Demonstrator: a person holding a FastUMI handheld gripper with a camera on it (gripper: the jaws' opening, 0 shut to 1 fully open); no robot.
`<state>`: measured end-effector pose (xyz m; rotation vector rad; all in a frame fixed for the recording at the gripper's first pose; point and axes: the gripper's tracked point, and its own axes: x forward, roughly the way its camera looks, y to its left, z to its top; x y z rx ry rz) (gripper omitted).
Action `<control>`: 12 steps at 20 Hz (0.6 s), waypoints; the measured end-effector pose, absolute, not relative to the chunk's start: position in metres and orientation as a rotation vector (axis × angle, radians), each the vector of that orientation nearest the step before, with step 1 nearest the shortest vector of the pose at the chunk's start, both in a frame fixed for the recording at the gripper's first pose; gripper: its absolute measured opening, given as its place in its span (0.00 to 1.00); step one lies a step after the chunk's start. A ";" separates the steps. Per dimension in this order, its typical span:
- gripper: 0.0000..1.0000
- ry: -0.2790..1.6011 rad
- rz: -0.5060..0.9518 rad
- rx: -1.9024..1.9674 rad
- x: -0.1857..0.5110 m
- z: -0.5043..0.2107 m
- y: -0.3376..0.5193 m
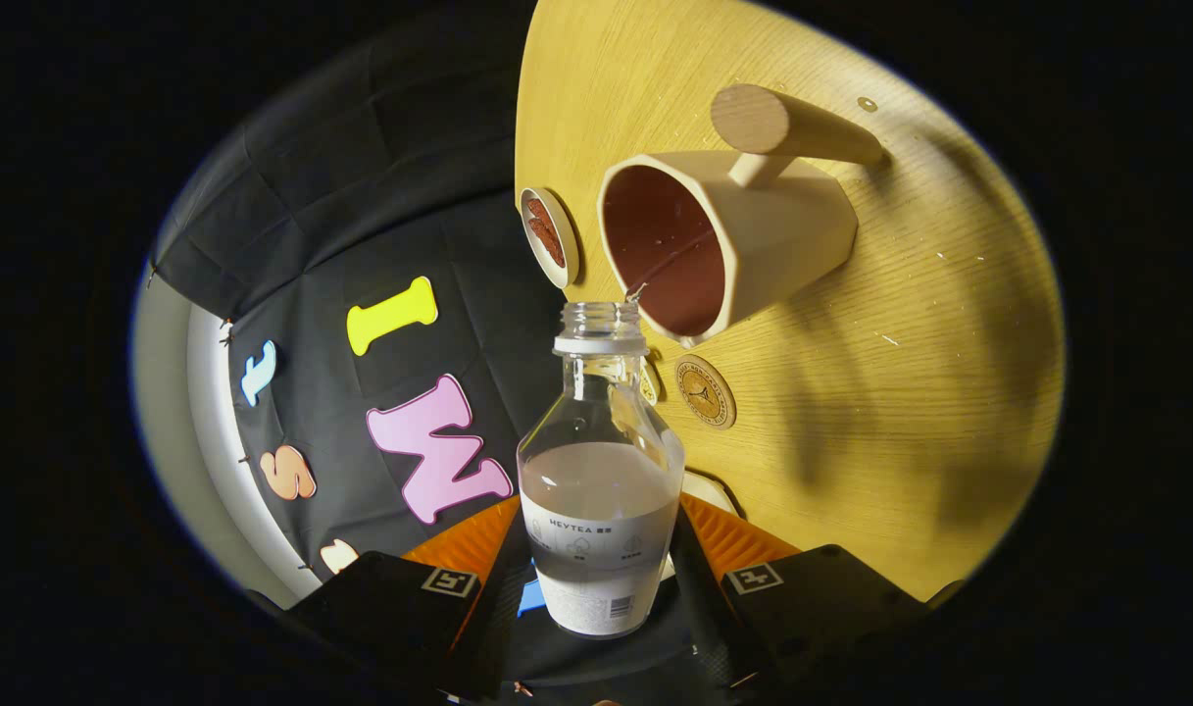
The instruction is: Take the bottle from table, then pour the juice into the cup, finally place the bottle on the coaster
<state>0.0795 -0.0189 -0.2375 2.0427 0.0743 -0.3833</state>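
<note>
Holding one bottle [601, 471], the hand-held gripper [601, 579] has both fingers pressed on the lower body, one on each side, approx. at the label. Bottle is clear plastic w/ a white neck ring, cap is off. Its long axis runs straight ahead from between the fingers, open mouth pointing away from the gripper toward the cup [723, 240]. Whitish juice fills about the lower half of the bottle, and a thin stream goes from the mouth into the cup.

The rig says not to read off labels, so the label text is left out; it is a white band w/ small print and a barcode near the base.

One cup, beige w/ angular sides and a dark reddish inside, sits on the wooden table [949, 324] just beyond the bottle mouth. It has a round wooden handle on the far side.

One small round coaster [550, 235] w/ white rim and reddish centre lies beside the cup, near the table's edge. One round brown emblem [705, 391] is on the table between bottle neck and cup.
</note>
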 end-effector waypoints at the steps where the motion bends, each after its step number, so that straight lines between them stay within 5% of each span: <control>1: 0.77 0.072 -0.388 2.053 0.079 -0.238 -0.020; 12: 0.77 0.039 -0.420 2.162 0.078 -0.244 -0.025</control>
